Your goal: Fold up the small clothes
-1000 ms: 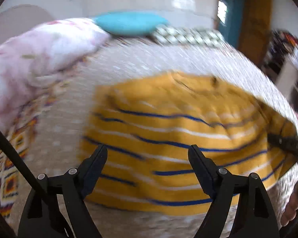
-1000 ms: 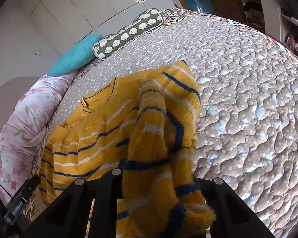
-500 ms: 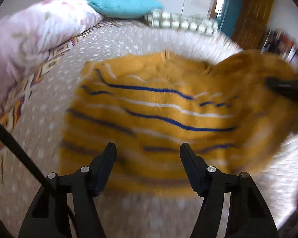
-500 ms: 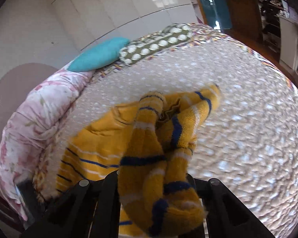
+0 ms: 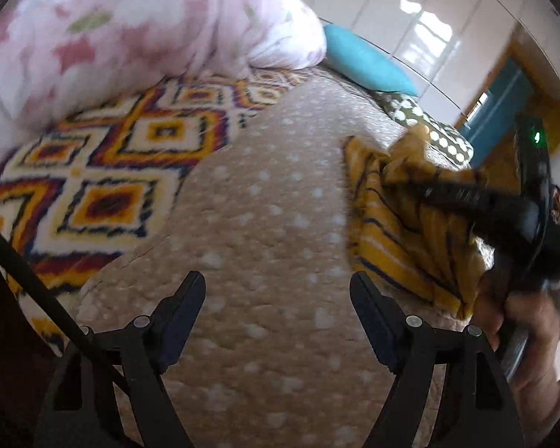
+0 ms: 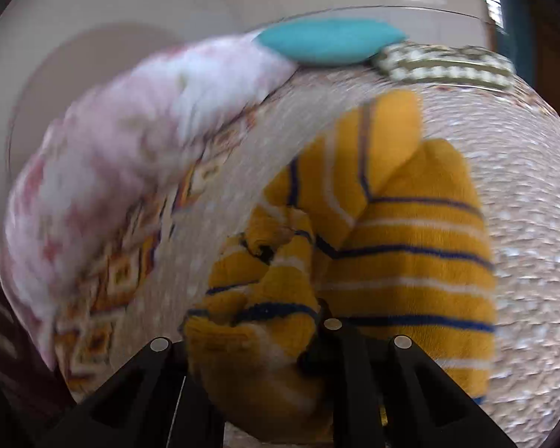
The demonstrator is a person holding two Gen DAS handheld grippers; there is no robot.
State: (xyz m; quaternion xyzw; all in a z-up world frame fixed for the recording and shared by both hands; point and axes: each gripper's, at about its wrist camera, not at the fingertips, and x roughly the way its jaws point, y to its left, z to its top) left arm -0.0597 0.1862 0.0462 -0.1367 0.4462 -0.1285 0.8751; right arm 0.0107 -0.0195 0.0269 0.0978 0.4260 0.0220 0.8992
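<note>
**Right wrist view: striped sweater gathered in the claw above the quilt**

Right wrist view showed the right gripper [image 6: 257,351] closed on a bunched fold of the yellow striped sweater [image 6: 410,261], knit bulging between and over its jaws. The rest of the garment hung and draped forward onto the quilted bedspread [image 6: 534,186], doubled on itself. In the left wrist view, the left gripper [image 5: 278,298] stood wide and empty over bare quilt, with the sweater [image 5: 392,231] well off to its right under the other tool. Beyond lay a patterned blanket [image 5: 123,171], a pink floral duvet [image 5: 130,30] and a teal pillow [image 5: 366,59]. The knit appeared soft, light and limp, likely to sag and stretch rather than hold a crease; a hem corner or shoulder seam would probably give the surest hold.
</note>
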